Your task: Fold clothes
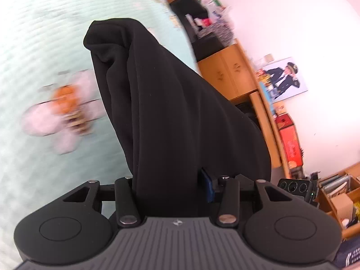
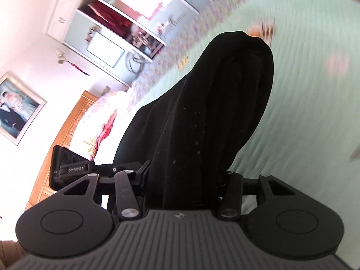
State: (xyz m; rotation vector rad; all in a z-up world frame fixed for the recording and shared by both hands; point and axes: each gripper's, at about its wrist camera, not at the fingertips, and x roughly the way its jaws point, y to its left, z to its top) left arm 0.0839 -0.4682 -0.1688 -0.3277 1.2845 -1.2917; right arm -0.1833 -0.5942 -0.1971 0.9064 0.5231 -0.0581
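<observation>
A black garment (image 1: 171, 112) hangs in long folds above a pale green bedspread (image 1: 40, 33). My left gripper (image 1: 173, 186) is shut on one part of it; the cloth fills the gap between the fingers and hides the tips. In the right wrist view the same black garment (image 2: 209, 117) drapes forward from my right gripper (image 2: 182, 180), which is shut on another part of it. The other gripper's black camera block (image 2: 67, 168) shows at the left there, and at the right (image 1: 297, 187) in the left wrist view.
An orange and white flower print (image 1: 65, 110) marks the bedspread (image 2: 315, 90). Wooden cabinets (image 1: 229, 72) and shelves with boxes (image 1: 337, 193) stand to the right. A white wall shelf unit (image 2: 108, 36), a framed picture (image 2: 15, 110) and a wooden headboard (image 2: 65, 132) lie left.
</observation>
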